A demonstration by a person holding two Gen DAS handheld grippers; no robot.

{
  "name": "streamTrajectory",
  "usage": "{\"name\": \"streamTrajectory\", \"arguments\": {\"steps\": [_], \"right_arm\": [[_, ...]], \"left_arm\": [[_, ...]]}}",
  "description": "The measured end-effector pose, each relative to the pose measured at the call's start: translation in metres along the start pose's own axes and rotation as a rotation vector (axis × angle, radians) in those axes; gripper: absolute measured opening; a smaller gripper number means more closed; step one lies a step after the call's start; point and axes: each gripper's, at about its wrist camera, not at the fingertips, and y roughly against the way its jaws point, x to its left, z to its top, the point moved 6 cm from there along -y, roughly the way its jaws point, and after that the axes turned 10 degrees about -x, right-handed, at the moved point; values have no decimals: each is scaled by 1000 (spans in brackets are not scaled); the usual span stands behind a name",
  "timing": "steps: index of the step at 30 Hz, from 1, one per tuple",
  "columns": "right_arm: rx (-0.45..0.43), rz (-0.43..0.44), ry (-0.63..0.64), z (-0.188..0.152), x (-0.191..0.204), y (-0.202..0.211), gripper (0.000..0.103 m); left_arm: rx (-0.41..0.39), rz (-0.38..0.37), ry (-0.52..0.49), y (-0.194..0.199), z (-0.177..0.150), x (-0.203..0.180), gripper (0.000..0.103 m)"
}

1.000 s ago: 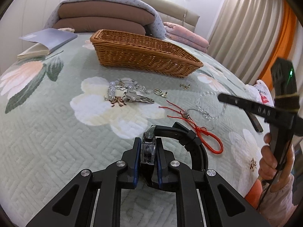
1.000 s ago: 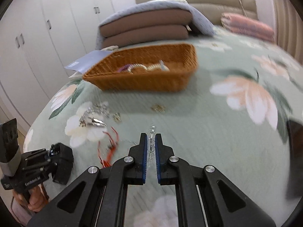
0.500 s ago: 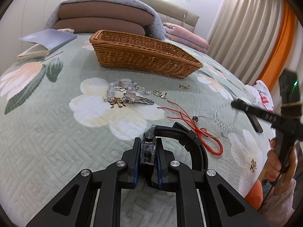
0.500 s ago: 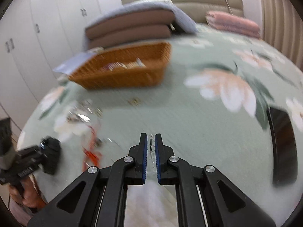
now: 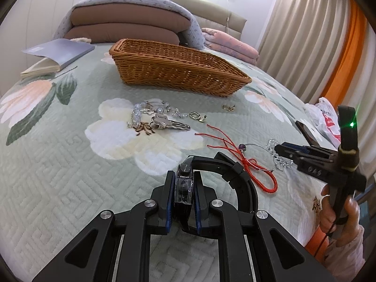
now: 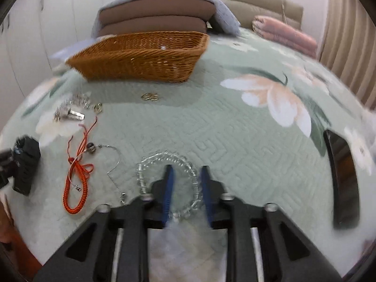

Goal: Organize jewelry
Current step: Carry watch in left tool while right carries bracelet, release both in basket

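Observation:
My left gripper [image 5: 184, 183] is shut on a black watch [image 5: 237, 176], holding its face just above the bed. My right gripper [image 6: 186, 171] is open, its fingers astride a clear bead bracelet [image 6: 150, 162] lying flat on the bed; it also shows at right in the left wrist view [image 5: 282, 149]. A red cord bracelet [image 6: 77, 178] and a thin wire necklace with a purple bead [image 6: 90, 147] lie to its left. A wicker basket [image 5: 178, 67] stands further back.
A bead chain with a silver clip [image 5: 162, 119] and small gold earrings [image 5: 228, 107] lie in front of the basket. A dark phone [image 6: 343, 176] lies at right. A book [image 5: 56, 54], pillows and folded blankets are at the back.
My right gripper has opened and let the clear bead bracelet down onto the bed near the red cord. My left gripper has stayed shut on the watch.

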Motion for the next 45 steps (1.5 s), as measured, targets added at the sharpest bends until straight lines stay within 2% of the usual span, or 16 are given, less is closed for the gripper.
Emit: {"name": "streamTrajectory", "arguments": {"steps": [2, 5, 9, 15, 18, 22, 27, 32, 35, 41, 43, 45], "right_arm": [[-13, 0, 2, 6, 2, 1, 9], [-59, 48, -34, 25, 5, 5, 9], [-166, 89, -36, 71, 14, 19, 9], [-300, 111, -36, 151, 25, 22, 9], [-324, 159, -70, 183, 28, 3, 9], [-320, 198, -105, 208, 31, -34, 9], [-275, 239, -121, 203, 34, -78, 9], [-233, 264, -138, 191, 30, -106, 9], [-207, 244, -148, 187, 26, -116, 9], [-180, 214, -174, 181, 18, -123, 12], [-176, 206, -185, 179, 14, -123, 15], [-187, 198, -195, 179, 10, -120, 21]], "left_arm": [[-4, 0, -2, 0, 1, 0, 14], [-23, 1, -2, 2, 10, 2, 14], [-67, 11, -25, 5, 35, 4, 14], [-157, 29, -73, -2, 100, 5, 14], [-184, 32, -77, -17, 138, 5, 14], [-203, 43, -88, -47, 185, 10, 14], [-185, 73, -86, -97, 211, 23, 14], [-119, 110, -82, -139, 201, 38, 14], [-90, 127, -104, -150, 194, 40, 14], [-63, 102, -101, -155, 187, 39, 17], [-42, 84, -93, -157, 185, 38, 23], [-75, 94, -106, -152, 186, 36, 41]]}}
